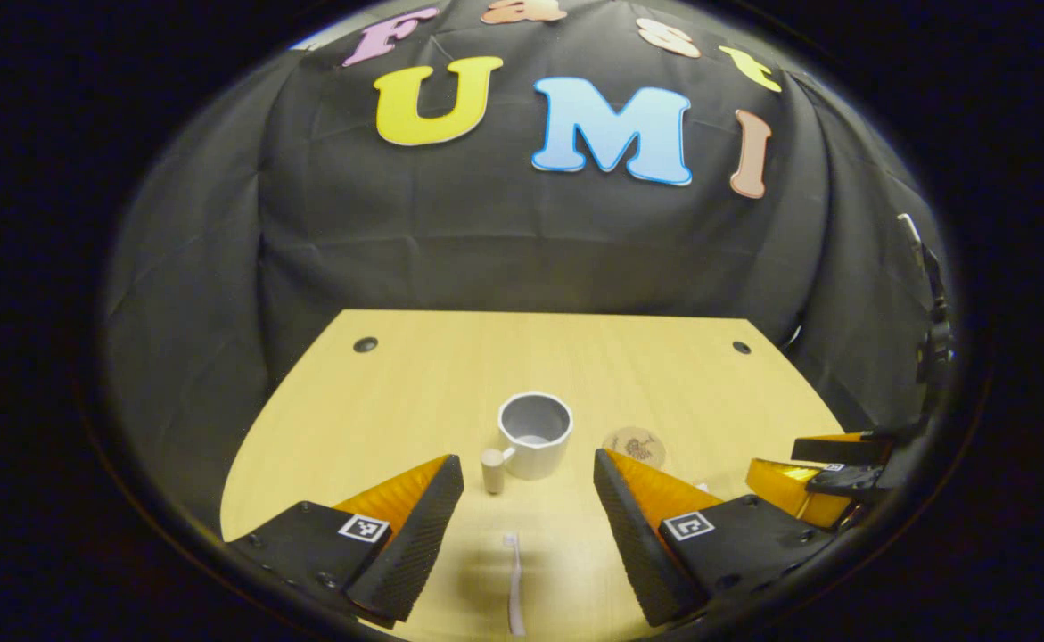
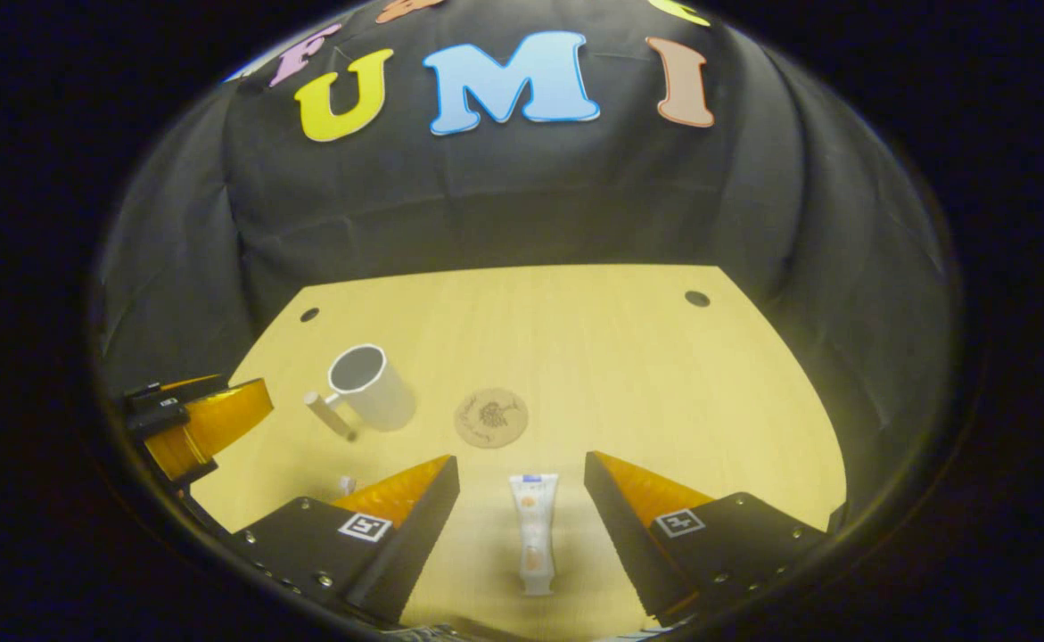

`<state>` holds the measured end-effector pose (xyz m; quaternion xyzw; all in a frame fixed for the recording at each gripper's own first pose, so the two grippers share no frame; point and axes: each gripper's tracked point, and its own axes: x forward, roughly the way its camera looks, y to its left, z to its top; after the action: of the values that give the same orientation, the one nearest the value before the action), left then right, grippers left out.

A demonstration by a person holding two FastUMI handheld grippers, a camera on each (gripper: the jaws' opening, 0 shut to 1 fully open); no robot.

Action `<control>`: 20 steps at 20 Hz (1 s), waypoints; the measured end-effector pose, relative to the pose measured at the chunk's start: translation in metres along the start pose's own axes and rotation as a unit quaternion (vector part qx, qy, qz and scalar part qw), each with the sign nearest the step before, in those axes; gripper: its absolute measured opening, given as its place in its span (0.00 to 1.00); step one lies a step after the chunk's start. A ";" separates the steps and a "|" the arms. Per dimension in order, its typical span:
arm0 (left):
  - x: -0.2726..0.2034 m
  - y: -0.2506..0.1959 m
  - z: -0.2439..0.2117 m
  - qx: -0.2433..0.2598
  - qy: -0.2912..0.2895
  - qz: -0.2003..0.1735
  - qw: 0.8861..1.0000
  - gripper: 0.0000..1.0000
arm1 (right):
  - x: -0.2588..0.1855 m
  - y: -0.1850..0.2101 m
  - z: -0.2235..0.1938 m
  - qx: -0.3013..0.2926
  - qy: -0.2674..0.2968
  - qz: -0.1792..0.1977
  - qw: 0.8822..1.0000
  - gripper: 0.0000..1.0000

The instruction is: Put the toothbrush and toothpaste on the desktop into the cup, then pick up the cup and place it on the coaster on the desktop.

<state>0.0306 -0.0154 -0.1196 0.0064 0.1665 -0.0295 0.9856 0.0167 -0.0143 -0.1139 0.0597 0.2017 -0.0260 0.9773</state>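
Note:
A white toothbrush (image 1: 513,584) lies on the wooden desktop (image 1: 432,383), between the fingers of my open left gripper (image 1: 529,486), which hovers above it. Beyond it stands the white cup (image 1: 535,434) with a wooden handle, upright and empty; the same cup (image 2: 370,385) appears at the left in the right gripper view. A round brown coaster (image 1: 634,445) lies to its right, the coaster (image 2: 491,416) sitting bare. The white toothpaste tube (image 2: 534,531) lies on the desktop between the fingers of my open right gripper (image 2: 522,486). The right gripper (image 1: 820,477) shows at the right edge in the left gripper view, the left gripper (image 2: 192,423) at the left edge in the right gripper view.
Two dark round holes (image 1: 365,344) (image 1: 741,347) sit near the desktop's far corners. Black cloth hangs close behind and beside the desktop. The toothbrush head (image 2: 347,484) peeks out beside my right gripper's left finger.

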 end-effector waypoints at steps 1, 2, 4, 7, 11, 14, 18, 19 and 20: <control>0.003 0.000 -0.008 0.000 0.014 0.000 1.000 0.99 | 0.004 -0.001 -0.008 0.003 0.016 -0.001 1.000 0.92; 0.006 0.000 -0.018 0.001 0.028 -0.001 1.000 0.96 | 0.007 -0.004 -0.017 0.006 0.031 -0.001 0.999 0.92; 0.011 -0.002 -0.039 -0.003 0.059 -0.008 0.998 0.99 | 0.015 -0.007 -0.035 0.012 0.063 -0.003 0.998 0.93; 0.019 -0.001 -0.074 -0.020 0.113 -0.009 0.993 0.99 | 0.027 -0.011 -0.059 0.024 0.107 -0.007 0.994 0.93; 0.022 0.007 -0.124 -0.031 0.193 0.004 0.981 1.00 | 0.036 -0.019 -0.090 0.030 0.163 -0.012 0.986 0.93; 0.021 0.014 -0.162 -0.030 0.249 0.014 0.968 0.94 | 0.046 -0.014 -0.110 0.037 0.193 -0.007 0.981 0.93; 0.023 0.024 -0.196 -0.031 0.296 0.029 0.954 1.00 | 0.052 -0.013 -0.126 0.032 0.219 -0.005 0.975 0.93; 0.023 0.026 -0.201 -0.028 0.304 0.034 0.952 1.00 | 0.053 -0.012 -0.129 0.031 0.224 -0.004 0.974 0.93; 0.024 0.029 -0.207 -0.027 0.310 0.039 0.950 1.00 | 0.054 -0.012 -0.131 0.029 0.228 -0.004 0.973 0.93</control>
<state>-0.0128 0.0167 -0.3228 -0.0048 0.4641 0.0167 0.8856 0.0140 -0.0106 -0.2565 0.0919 0.4187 -0.0215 0.9032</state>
